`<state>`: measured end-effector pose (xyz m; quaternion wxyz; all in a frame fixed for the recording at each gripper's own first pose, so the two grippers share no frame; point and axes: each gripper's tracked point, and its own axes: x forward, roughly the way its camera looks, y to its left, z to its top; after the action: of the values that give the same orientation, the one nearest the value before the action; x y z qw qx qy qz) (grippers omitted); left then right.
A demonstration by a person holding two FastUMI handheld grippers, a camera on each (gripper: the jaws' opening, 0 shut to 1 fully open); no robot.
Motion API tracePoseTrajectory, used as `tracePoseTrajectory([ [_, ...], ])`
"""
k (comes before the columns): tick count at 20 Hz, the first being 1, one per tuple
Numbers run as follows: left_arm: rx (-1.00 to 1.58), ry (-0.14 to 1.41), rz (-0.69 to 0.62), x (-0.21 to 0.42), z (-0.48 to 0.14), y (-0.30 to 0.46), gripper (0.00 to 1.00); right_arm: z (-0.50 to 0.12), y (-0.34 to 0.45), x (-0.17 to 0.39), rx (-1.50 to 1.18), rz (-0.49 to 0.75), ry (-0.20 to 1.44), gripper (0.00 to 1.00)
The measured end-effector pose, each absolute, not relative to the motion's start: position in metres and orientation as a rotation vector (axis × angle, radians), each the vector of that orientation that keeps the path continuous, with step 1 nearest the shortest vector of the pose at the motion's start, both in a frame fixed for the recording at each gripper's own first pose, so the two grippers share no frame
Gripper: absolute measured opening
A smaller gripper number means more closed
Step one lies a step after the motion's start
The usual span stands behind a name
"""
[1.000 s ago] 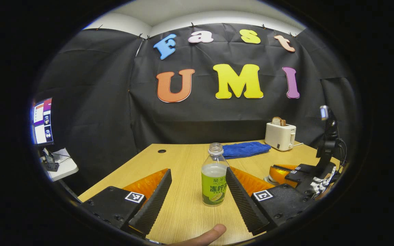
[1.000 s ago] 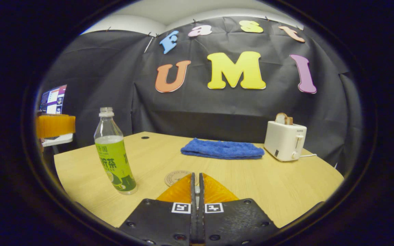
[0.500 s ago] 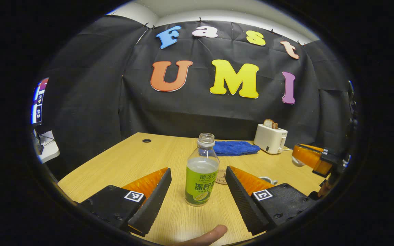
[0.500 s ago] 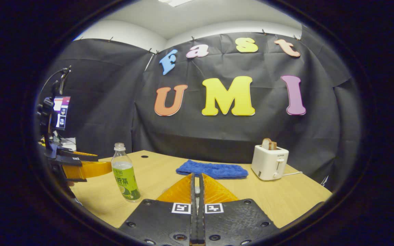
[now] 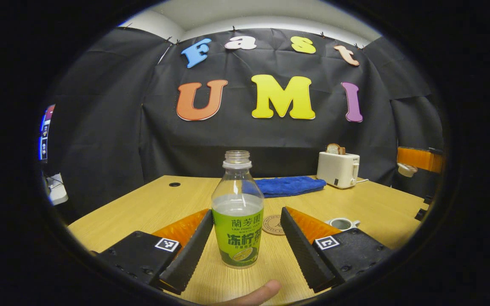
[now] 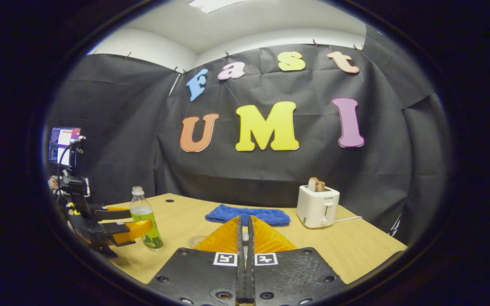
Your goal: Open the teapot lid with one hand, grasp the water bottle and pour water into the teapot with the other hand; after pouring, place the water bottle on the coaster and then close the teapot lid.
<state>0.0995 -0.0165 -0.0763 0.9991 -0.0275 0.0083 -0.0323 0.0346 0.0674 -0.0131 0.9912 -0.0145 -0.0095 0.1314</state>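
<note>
An uncapped water bottle (image 5: 237, 212) with a green label, part full, stands upright on the wooden table (image 5: 151, 204). My left gripper (image 5: 247, 211) is open, one finger on each side of the bottle, not touching it. The left gripper (image 6: 117, 221) flanks the bottle (image 6: 145, 221) in the right gripper view too. A round coaster (image 5: 274, 224) lies just behind the bottle. The small white teapot (image 5: 342, 223) sits lidless to the right. My right gripper (image 6: 245, 218) is shut, held high; its fingers (image 5: 417, 158) carry the white lid (image 5: 405, 169) beneath them.
A blue cloth (image 5: 289, 186) and a white toaster (image 5: 338, 170) holding toast stand at the back of the table. A monitor (image 6: 61, 144) sits off the table's left side. A fingertip (image 5: 257, 293) shows at the bottom edge between my left fingers.
My left gripper moved forward, so the bottle now stands between its fingers. My right gripper rose and drew back from the table, still shut.
</note>
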Motion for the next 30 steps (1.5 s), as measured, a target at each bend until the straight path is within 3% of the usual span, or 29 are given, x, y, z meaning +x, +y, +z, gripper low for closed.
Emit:
tracePoseTrajectory([
  [7, -0.057, 0.014, -0.009, 0.129, -0.078, -0.004, 0.98, -0.007, 0.049, 0.036, -0.004, 0.241, -0.023, 0.00],
  [9, -0.080, -0.007, -0.029, 0.135, -0.076, -0.007, 0.89, -0.008, 0.045, 0.037, -0.002, 0.237, -0.018, 0.00],
  [10, -0.066, 0.004, -0.032, 0.137, -0.077, -0.010, 0.78, -0.007, 0.043, 0.037, -0.003, 0.234, -0.017, 0.00],
  [18, 0.110, 0.029, 0.001, 0.110, -0.059, -0.012, 0.74, -0.008, 0.024, 0.041, 0.002, 0.202, 0.011, 0.00],
  [22, 0.283, 0.027, 0.059, 0.103, -0.049, -0.009, 0.74, -0.012, 0.012, 0.041, 0.007, 0.186, 0.045, 0.00],
  [30, 0.796, 0.088, 0.020, 0.125, -0.058, -0.033, 0.74, 0.003, 0.001, 0.036, 0.029, 0.189, 0.005, 0.00],
])
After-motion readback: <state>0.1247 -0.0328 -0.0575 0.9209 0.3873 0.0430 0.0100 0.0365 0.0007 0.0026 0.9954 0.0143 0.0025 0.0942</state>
